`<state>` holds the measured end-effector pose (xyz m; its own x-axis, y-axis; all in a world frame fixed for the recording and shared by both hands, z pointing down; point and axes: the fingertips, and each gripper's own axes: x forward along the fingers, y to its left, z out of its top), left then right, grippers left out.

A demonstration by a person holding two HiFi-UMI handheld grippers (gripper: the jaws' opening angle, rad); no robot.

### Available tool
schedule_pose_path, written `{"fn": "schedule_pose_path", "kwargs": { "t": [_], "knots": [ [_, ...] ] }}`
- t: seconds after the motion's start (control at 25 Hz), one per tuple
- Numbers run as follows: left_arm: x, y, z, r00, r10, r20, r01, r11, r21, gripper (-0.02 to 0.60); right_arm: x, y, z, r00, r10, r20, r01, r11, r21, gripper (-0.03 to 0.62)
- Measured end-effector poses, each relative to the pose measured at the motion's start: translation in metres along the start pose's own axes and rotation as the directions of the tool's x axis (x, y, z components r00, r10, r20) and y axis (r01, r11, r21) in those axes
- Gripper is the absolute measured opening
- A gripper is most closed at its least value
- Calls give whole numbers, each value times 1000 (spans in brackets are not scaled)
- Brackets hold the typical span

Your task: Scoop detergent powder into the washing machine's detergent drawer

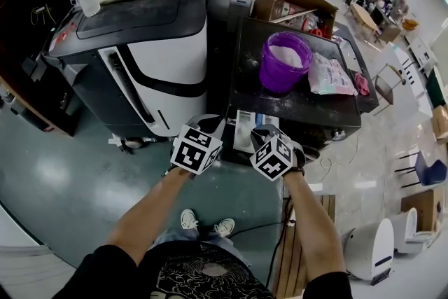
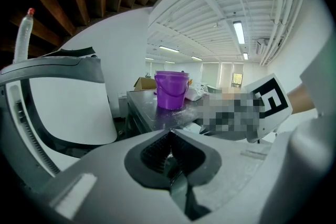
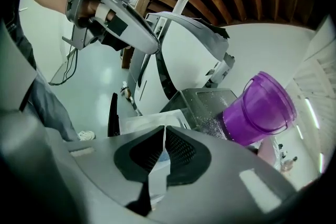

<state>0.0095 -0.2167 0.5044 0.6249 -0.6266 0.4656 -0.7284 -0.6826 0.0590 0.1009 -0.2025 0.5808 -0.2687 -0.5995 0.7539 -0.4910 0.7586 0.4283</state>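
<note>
Purple bucket point(image 1: 283, 63) of white detergent powder point(image 1: 288, 54) stands on a dark, powder-dusted machine top point(image 1: 308, 105), well apart from both grippers, at 1 o'clock from them in the head view. A white open drawer point(image 1: 245, 129) juts from the machine's front, at 12 o'clock between the two grippers. Left gripper point(image 2: 169, 136): jaws pressed together, nothing between them, bucket at 12 o'clock. Right gripper point(image 3: 164, 131): jaws likewise together and empty, drawer just beyond, bucket at 2 o'clock.

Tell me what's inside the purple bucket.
White powder lies inside the purple bucket, as the head view shows. Its depth, and anything buried beneath it, cannot be seen.
</note>
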Motion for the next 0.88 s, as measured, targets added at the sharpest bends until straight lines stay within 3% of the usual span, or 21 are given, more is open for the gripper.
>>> {"fn": "schedule_pose_path", "kwargs": {
  "t": [0.24,0.52,0.88],
  "knots": [
    [-3,-1,1,1000,-2,1,2,1000,3,0,-4,2,5,999,-38,5,38,996,-81,35],
    [-4,-1,1,1000,-4,5,4,1000,3,0,-6,1,7,998,-55,10,55,996,-64,35],
    [-5,-4,4,1000,-15,7,15,1000,8,0,-23,-11,19,994,-67,83,51,982,181,35]
  ]
}}
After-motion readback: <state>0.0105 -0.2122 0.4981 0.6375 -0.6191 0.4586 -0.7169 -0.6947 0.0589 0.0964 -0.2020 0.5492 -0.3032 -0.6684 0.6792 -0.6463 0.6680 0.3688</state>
